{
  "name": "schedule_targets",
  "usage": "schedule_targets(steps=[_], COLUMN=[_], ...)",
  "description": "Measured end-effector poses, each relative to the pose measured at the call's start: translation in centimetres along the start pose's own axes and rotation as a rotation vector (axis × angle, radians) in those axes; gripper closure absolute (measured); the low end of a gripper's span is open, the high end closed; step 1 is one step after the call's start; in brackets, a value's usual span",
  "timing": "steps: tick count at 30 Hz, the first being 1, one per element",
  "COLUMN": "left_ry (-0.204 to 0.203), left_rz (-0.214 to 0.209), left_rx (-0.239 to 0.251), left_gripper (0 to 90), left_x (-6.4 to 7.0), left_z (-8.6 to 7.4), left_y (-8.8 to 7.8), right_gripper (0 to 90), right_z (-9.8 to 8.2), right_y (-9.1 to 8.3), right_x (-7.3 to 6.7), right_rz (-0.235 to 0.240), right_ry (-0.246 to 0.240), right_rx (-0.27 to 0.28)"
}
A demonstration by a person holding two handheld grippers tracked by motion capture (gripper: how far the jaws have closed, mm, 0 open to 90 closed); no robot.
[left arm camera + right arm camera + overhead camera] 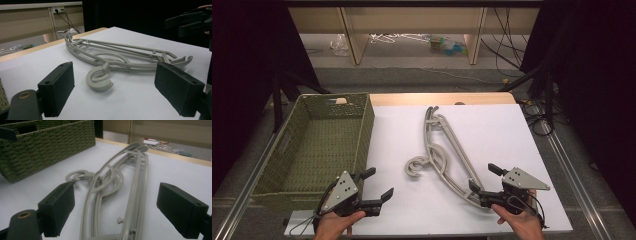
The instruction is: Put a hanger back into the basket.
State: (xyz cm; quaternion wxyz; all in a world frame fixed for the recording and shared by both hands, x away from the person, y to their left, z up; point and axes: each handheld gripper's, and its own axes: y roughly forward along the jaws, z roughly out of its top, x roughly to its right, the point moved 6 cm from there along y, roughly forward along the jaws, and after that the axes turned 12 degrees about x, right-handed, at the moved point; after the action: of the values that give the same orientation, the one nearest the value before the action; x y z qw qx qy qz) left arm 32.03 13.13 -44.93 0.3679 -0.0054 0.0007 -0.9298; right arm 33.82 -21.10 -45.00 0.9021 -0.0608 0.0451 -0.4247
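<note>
The worktop (512, 130) carries a basket (362, 130) in the left half of the high view and a stack of hangers (447, 150) at centre, running from upper centre toward lower right, hooks (414, 167) pointing left toward the basket. The left gripper (373, 185) sits at lower left, just below the basket's near corner. The right gripper (484, 181) sits at lower right, at the near end of the hangers, its fingers (476, 190) standing either side of that end.

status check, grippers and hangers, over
Left gripper open, empty. Right gripper open, fingers at the near end of the grey hangers. Green wicker basket left, nothing in the way.
</note>
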Motion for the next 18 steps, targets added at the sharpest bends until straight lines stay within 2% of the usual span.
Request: schedule_targets(steps=[4, 6, 10, 11, 12, 13, 14, 15, 16, 18], left_ry=[-0.008, 0.014, 0.007, 0.006, -0.004, -0.004, 0.020, 0.004, 0.004, 0.003], left_rz=[0.003, -0.003, -0.007, 0.002, 0.003, 0.003, -0.006, 0.001, 0.001, 0.000], left_rx=[-0.003, -0.006, -0.002, -0.015, -0.019, -0.019, -0.020, -0.019, -0.021, -0.022], left_gripper=[16.0, 16.0, 16.0, 16.0, 16.1, 16.2, 16.3, 16.3, 16.3, 16.3], left_x=[0.0, -0.1, 0.0, 0.0, 0.1, 0.1, 0.0, 0.1, 0.1, 0.1], left_z=[-0.1, -0.1, -0.2, -0.3, -0.4, -0.4, -0.4, -0.4, -0.4, -0.4], left_y=[0.0, 0.0, 0.2, 0.1, 0.1, 0.1, 0.2, 0.2, 0.2, 0.3], right_gripper=[15.8, 15.8, 15.8, 15.9, 15.9, 15.9, 16.0, 16.0, 15.9, 16.0], right_z=[-0.2, -0.3, -0.5, -0.5, -0.7, -0.7, -0.9, -0.9, -1.0, -1.0], right_y=[0.2, 0.3, 0.8, 1.0, 1.4, 1.4, 2.0, 2.0, 2.5, 2.9], right_x=[-0.1, -0.2, -0.7, -0.7, -1.0, -1.0, -1.2, -1.2, -1.5, -1.7], right_rz=[-0.002, 0.001, 0.019, 0.020, 0.032, 0.032, 0.046, 0.046, 0.048, 0.055], right_ry=[0.001, -0.003, -0.019, -0.036, -0.043, -0.043, -0.062, -0.062, -0.078, -0.097], right_rx=[-0.010, -0.027, -0.061, -0.073, -0.108, -0.108, -0.132, -0.132, -0.170, -0.188])
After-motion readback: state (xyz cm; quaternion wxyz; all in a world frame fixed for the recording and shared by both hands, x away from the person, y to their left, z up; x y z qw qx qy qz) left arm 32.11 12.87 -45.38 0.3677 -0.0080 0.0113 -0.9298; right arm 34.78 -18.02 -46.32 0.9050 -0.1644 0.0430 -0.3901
